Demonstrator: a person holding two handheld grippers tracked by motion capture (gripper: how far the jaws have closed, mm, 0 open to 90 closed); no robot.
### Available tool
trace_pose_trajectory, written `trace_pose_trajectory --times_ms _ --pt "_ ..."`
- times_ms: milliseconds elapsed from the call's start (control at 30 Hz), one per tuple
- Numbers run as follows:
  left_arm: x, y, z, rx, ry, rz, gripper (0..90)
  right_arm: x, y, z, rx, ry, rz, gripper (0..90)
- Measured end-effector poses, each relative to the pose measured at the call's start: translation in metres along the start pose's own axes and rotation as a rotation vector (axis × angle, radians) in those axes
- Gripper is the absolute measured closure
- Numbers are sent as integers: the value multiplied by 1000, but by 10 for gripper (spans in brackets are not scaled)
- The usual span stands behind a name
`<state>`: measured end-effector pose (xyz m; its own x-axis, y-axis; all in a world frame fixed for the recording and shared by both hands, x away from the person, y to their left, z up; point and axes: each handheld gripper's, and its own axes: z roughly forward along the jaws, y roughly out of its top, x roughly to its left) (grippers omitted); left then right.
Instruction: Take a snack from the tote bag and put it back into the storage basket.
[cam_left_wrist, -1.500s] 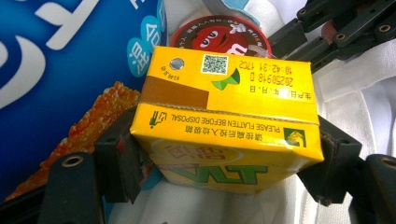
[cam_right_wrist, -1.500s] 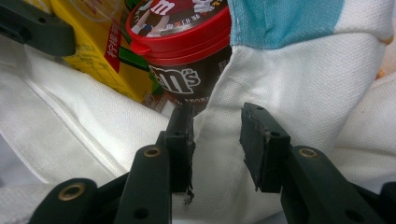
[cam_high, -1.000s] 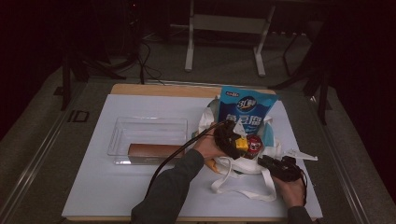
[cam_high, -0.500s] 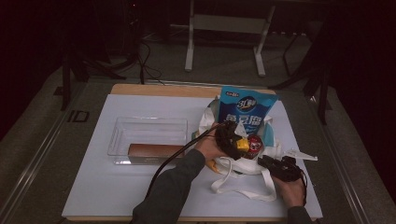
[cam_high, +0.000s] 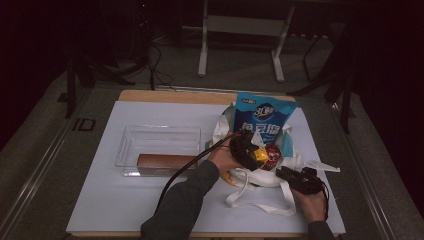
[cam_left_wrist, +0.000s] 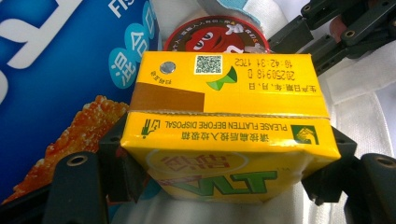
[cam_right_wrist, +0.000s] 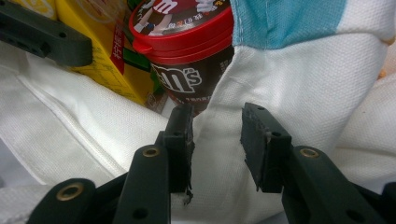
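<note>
Left gripper view puts our left claw (cam_left_wrist: 229, 186) around a yellow drink carton (cam_left_wrist: 224, 126), its jaws having just been closing, both now snug against the carton's sides so we can set it into the white tote bag (cam_high: 260, 175). Our right claw (cam_right_wrist: 215, 140) pinches the bag's rim, probably to keep the mouth open. Already in the bag: a red-lidded candy tub (cam_right_wrist: 182, 32) just right of the carton and a blue snack pouch (cam_high: 262, 120) at the far side. Left on the surface (cam_high: 110, 200), a clear tray (cam_high: 125, 145) holds a brown block (cam_high: 165, 161).
</note>
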<state>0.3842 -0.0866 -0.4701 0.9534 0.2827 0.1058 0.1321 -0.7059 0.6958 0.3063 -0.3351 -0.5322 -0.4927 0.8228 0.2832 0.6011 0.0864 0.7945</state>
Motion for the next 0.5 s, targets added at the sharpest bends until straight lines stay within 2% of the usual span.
trace_pose_trajectory --times_ms 100,200,500 --pt "0 1 -2 7 1 4 286 0 0 0 0 1 0 637" --pt "1 1 -7 -11 1 -13 286 0 0 0 -1 2 0 637" --pt "3 5 -22 -49 8 -22 286 0 0 0 0 1 -1 637"
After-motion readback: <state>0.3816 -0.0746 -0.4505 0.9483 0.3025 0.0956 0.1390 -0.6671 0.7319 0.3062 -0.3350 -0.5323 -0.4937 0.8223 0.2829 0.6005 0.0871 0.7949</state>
